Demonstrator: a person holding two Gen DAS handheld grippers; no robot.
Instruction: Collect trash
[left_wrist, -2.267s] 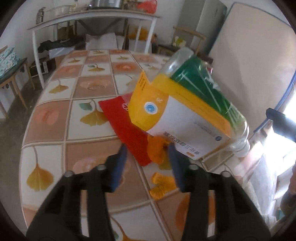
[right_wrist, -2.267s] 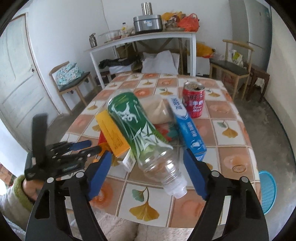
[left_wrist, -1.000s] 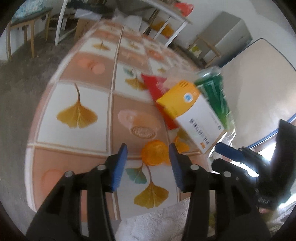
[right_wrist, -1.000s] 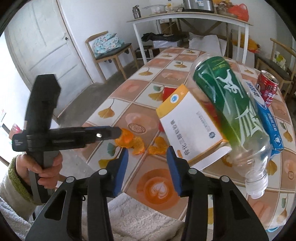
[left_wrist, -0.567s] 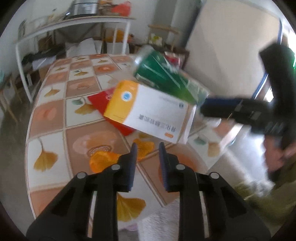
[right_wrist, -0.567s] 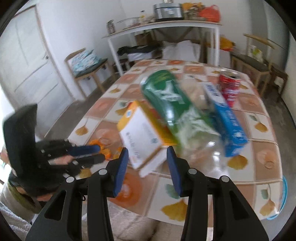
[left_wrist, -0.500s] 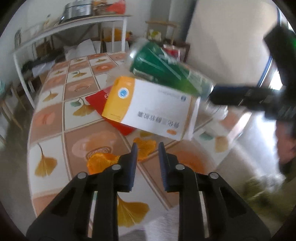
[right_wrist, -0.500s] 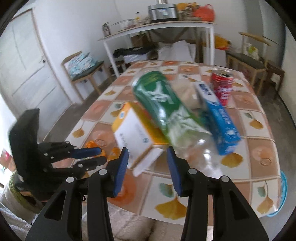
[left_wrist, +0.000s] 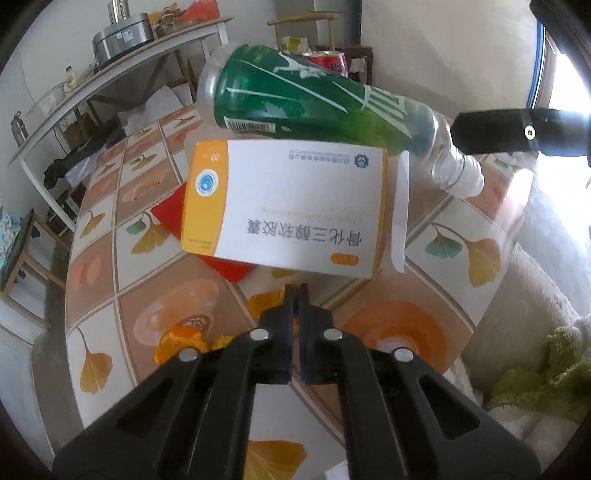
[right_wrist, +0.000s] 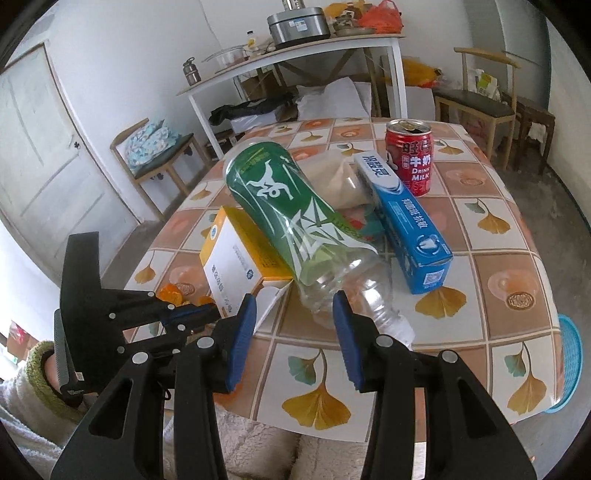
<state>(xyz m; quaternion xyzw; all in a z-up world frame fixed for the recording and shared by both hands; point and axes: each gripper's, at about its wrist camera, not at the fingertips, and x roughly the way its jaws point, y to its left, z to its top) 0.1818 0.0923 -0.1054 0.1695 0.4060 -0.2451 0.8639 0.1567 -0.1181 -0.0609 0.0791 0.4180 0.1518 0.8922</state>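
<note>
A white and orange carton (left_wrist: 291, 210) lies on the tiled table with a green-labelled plastic bottle (left_wrist: 317, 98) leaning across it. My left gripper (left_wrist: 296, 291) is shut and empty just in front of the carton's near edge. Orange peel (left_wrist: 181, 338) lies to its left. In the right wrist view the bottle (right_wrist: 295, 221) lies over the carton (right_wrist: 236, 266). My right gripper (right_wrist: 291, 310) is open, its jaws either side of the bottle's clear neck end. The left gripper (right_wrist: 210, 314) shows shut beside the carton.
A blue toothpaste box (right_wrist: 406, 225), a red milk can (right_wrist: 409, 160) and a tan bag (right_wrist: 340, 181) lie behind the bottle. A red packet (left_wrist: 177, 218) lies under the carton. A blue basket (right_wrist: 569, 365) stands on the floor at right. Chairs and a white side table stand beyond.
My left gripper has closed fully and sits near the carton's edge. My right gripper has opened wider and come up around the bottle's neck end.
</note>
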